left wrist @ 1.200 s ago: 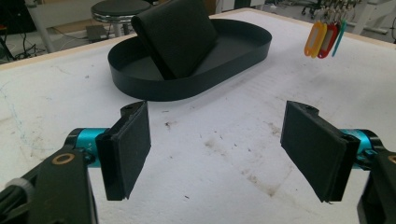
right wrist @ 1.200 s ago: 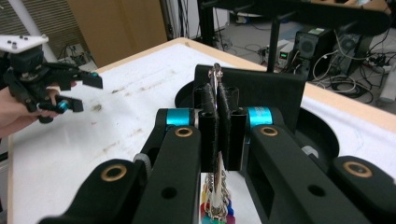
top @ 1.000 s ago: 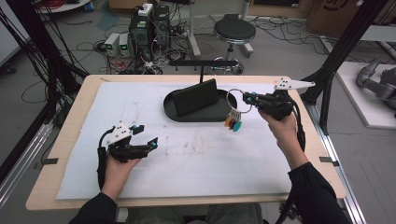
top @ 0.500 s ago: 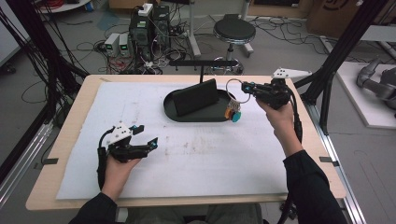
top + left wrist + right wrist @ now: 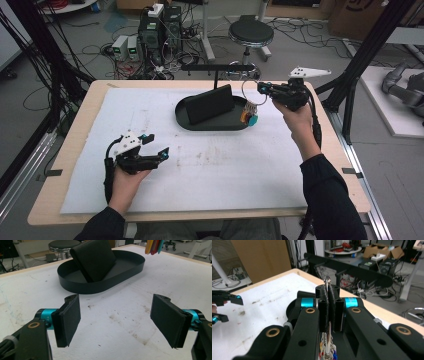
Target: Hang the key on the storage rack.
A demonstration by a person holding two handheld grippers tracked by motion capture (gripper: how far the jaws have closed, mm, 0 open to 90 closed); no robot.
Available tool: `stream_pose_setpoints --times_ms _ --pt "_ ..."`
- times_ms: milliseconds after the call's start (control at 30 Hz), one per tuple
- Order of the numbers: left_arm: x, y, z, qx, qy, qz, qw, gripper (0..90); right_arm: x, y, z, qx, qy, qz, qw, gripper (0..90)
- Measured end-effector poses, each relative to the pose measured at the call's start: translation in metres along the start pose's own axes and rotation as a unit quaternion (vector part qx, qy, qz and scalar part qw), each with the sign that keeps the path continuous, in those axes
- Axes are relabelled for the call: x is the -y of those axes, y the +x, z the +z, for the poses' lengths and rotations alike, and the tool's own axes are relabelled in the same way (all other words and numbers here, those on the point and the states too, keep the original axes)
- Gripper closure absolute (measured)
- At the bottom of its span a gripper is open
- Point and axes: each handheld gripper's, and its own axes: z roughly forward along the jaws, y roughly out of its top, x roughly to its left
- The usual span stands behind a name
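Metal glints between the pads of our right gripper (image 5: 261, 89), whose jaws are pressed together on a key ring (image 5: 249, 88); the ring hangs in the air just above the right end of the black oval tray (image 5: 212, 123), with orange and teal tags (image 5: 249, 118) dangling below it. A dark wallet (image 5: 210, 104) leans upright inside the tray. Our left gripper (image 5: 161, 153) rests on the white table cover (image 5: 210, 165), well apart from the tray, its jaws spread wide with nothing between them.

Coloured tags (image 5: 153, 245) cut off by top edge; key ring (image 5: 327, 280) mostly hidden between jaws
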Motion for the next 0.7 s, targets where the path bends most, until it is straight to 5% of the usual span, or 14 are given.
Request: stream_pose_setpoints --times_ms 700 --pt "0.001 0.000 0.000 -0.001 0.002 -0.001 1.0000 24.4 0.005 -0.024 0.020 0.021 -0.003 0.033 0.9992 87.8"
